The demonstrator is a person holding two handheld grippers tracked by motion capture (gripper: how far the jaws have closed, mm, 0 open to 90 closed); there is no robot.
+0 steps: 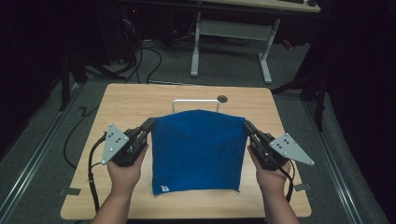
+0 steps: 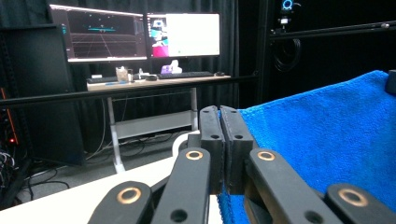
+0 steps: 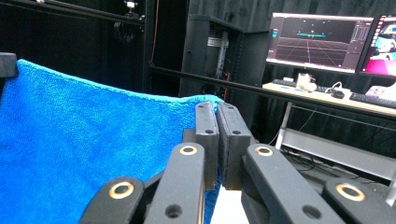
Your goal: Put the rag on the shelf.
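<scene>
I hold the blue cloth [image 1: 196, 149] taut over the table [image 1: 126, 100]: left gripper [image 1: 148, 125] and right gripper [image 1: 247, 126] each clamp a far corner.

Blue cloth [image 1: 198, 151] held up over centre of wooden desk [image 1: 126, 100], far edge raised, near edge w/ small white tag [image 1: 164, 188] resting on desk. Left claw [image 1: 148, 125] pinched on cloth's far-left corner, right claw [image 1: 247, 126] pinched on far-right corner. Both hands come in from near side, grey plate on top of each. White metal handle [image 1: 196, 101] just behind cloth, small dark round hole [image 1: 222, 99] right of it. White-legged table [image 1: 233, 32] far back on floor.
</scene>
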